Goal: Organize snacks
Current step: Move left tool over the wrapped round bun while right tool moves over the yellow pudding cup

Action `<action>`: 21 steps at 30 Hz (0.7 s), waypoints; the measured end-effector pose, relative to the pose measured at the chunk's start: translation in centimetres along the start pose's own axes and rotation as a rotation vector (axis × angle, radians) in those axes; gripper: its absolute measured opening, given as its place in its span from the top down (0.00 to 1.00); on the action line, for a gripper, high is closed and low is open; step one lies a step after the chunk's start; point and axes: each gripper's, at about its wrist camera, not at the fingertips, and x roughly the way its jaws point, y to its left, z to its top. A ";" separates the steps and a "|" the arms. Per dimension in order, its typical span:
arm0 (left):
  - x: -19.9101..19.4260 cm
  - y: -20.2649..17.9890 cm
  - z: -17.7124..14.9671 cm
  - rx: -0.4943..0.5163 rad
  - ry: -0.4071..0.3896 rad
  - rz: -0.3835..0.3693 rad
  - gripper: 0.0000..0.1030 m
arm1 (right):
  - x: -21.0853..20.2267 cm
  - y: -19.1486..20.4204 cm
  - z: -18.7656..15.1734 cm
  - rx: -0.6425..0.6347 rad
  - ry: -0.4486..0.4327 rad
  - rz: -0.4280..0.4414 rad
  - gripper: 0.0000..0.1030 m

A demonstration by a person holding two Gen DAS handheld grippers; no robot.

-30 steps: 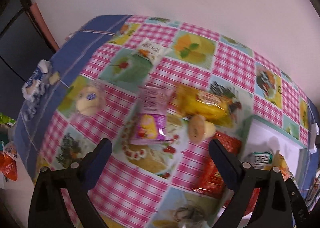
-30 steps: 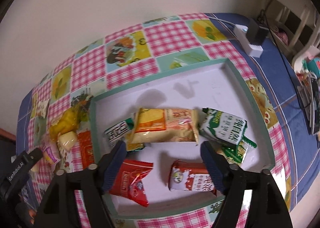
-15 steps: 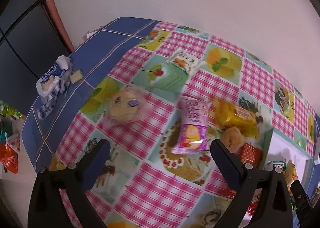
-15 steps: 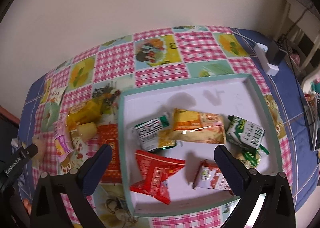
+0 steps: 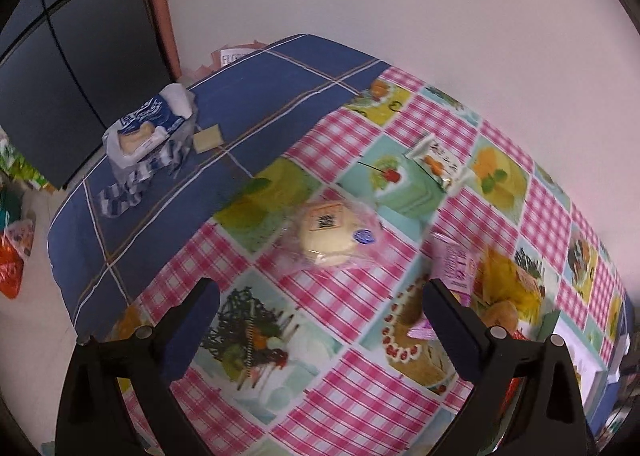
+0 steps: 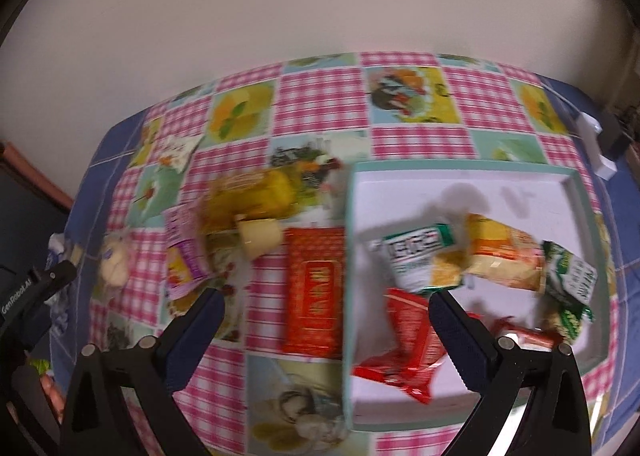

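My left gripper (image 5: 320, 308) is open and empty above the checked tablecloth, with a round bun in clear wrap (image 5: 330, 234) just beyond its fingers. A pink packet (image 5: 456, 266), a yellow packet (image 5: 508, 280) and a small white packet (image 5: 438, 162) lie to the right and beyond. My right gripper (image 6: 326, 314) is open and empty above a flat red packet (image 6: 316, 298) lying left of the white tray (image 6: 576, 180). The tray holds several packets, among them a red one (image 6: 404, 336), a green-and-white one (image 6: 416, 256) and an orange one (image 6: 502, 256).
A blue-and-white tissue pack (image 5: 148, 130) lies on the blue cloth at the table's left end. A white power adapter (image 6: 600, 144) sits right of the tray. A small yellow roll (image 6: 260, 236) lies next to the red packet. A wall stands behind the table.
Both grippers have swung left. The left view moved from the pink packet to the bun. The right view moved from the tray's middle to the red packet at its left rim.
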 end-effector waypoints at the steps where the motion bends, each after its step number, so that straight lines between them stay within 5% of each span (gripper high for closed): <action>1: 0.1 0.5 0.1 -0.011 0.003 -0.003 0.02 | 0.2 0.4 -0.1 -0.006 0.004 0.010 0.00; 10: 1.6 3.4 1.2 -0.083 0.046 -0.002 0.02 | 2.0 2.8 -0.1 -0.054 0.012 0.052 0.00; 21: 5.5 2.5 2.5 -0.094 0.148 -0.055 0.02 | 4.4 2.7 1.7 -0.038 0.004 0.057 0.04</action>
